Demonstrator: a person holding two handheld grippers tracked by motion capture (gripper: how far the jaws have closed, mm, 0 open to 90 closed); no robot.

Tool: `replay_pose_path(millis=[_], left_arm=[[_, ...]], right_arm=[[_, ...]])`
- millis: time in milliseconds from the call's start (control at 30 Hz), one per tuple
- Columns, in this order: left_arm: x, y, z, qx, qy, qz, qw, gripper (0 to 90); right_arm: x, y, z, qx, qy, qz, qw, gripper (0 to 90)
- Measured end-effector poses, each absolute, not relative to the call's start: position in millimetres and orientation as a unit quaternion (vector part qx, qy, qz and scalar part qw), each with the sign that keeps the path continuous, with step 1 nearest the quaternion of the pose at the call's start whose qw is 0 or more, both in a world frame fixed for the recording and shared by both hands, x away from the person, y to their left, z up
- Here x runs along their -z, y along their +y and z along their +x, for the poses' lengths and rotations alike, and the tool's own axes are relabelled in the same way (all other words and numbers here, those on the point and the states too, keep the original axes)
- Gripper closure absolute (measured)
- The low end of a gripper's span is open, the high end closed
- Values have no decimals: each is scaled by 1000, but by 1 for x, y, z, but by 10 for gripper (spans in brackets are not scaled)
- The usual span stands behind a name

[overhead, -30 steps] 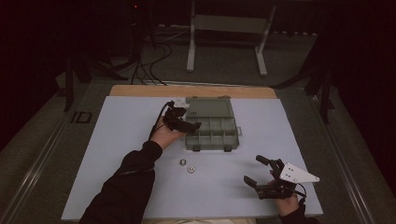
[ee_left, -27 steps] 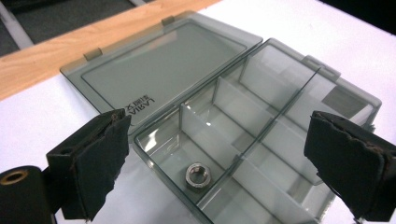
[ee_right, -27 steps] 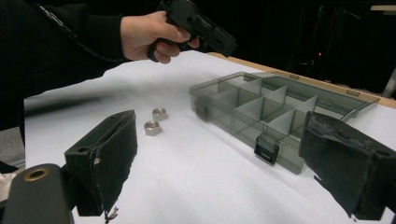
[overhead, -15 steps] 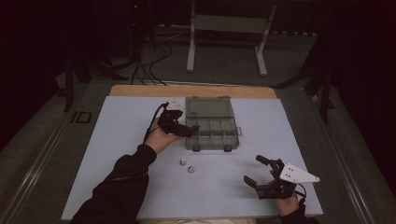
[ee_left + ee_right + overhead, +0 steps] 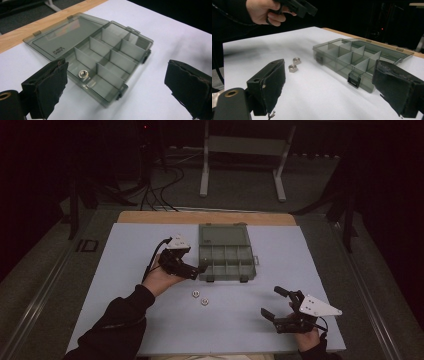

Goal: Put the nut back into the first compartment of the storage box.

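White tabletop (image 5: 125, 320): left gripper (image 5: 200, 269) gapes released beside the smoky plastic compartment box (image 5: 227, 260); right gripper (image 5: 272, 305) gapes released lower right. Careless reaching could scatter two steel nuts (image 5: 200, 298).

Black fingers (image 5: 47, 85), grey triangular plates, dark sleeves (image 5: 117, 320)

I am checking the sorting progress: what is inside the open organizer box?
One metal nut lies in a corner compartment of the organizer box. The other visible compartments look empty; dividers cover some floors.
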State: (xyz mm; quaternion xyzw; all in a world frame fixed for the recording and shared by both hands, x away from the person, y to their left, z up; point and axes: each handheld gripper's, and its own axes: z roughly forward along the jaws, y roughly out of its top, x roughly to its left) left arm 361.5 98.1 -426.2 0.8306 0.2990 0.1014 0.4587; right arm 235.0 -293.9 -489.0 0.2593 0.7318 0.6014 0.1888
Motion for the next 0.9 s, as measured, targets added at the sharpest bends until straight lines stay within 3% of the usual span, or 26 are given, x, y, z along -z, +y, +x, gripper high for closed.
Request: replay_pose_path(millis=[500, 900], left_arm=[[446, 103, 334, -80, 264, 846, 456, 60], [471, 109, 322, -65, 236, 862, 444, 225]], right_arm=[[489, -294, 235, -602, 732, 260, 188, 115], [489, -294, 235, -602, 732, 260, 187, 115]])
